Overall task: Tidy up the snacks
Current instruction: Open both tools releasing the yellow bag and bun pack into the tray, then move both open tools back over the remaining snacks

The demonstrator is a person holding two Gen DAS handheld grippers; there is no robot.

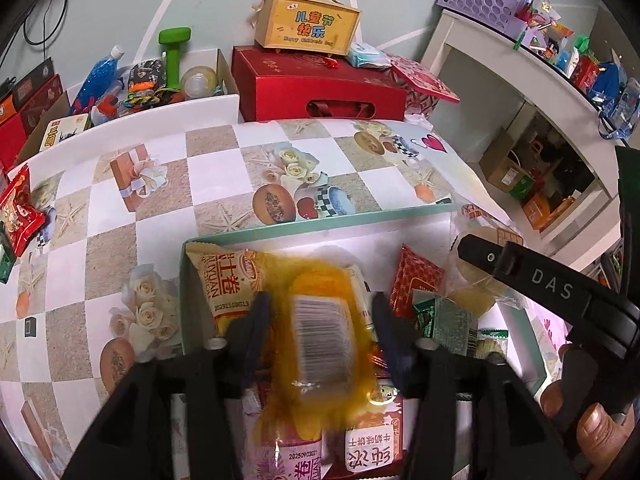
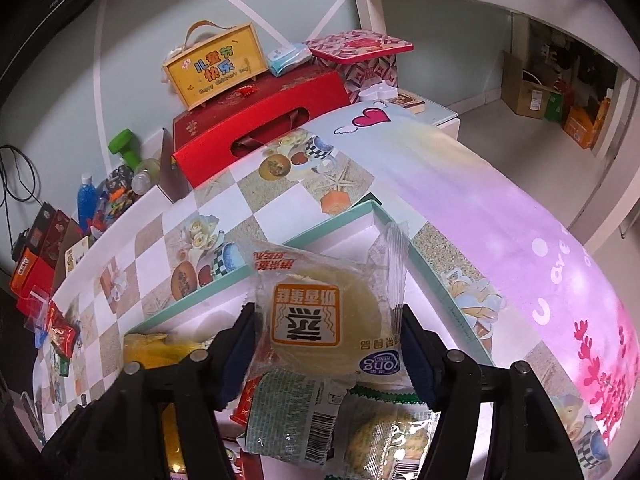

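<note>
Snacks fill the teal-rimmed box (image 1: pixel 320 222). My left gripper (image 1: pixel 316 322) hangs above it, jaws parted around a blurred yellow packet (image 1: pixel 320 320). My right gripper (image 2: pixel 328 344) brackets a clear-wrapped pastry (image 2: pixel 324 320); grip uncertain.

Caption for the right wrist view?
Right gripper over the teal-rimmed box, clear-wrapped round pastry between its jaws.

I count one teal-rimmed white cardboard box (image 1: pixel 188 292), one blurred yellow plastic snack packet (image 1: pixel 320 320), one clear round-pastry packet (image 2: pixel 324 320), two red gift boxes (image 1: pixel 320 88) far, one green dumbbell (image 1: pixel 174 56).
</note>
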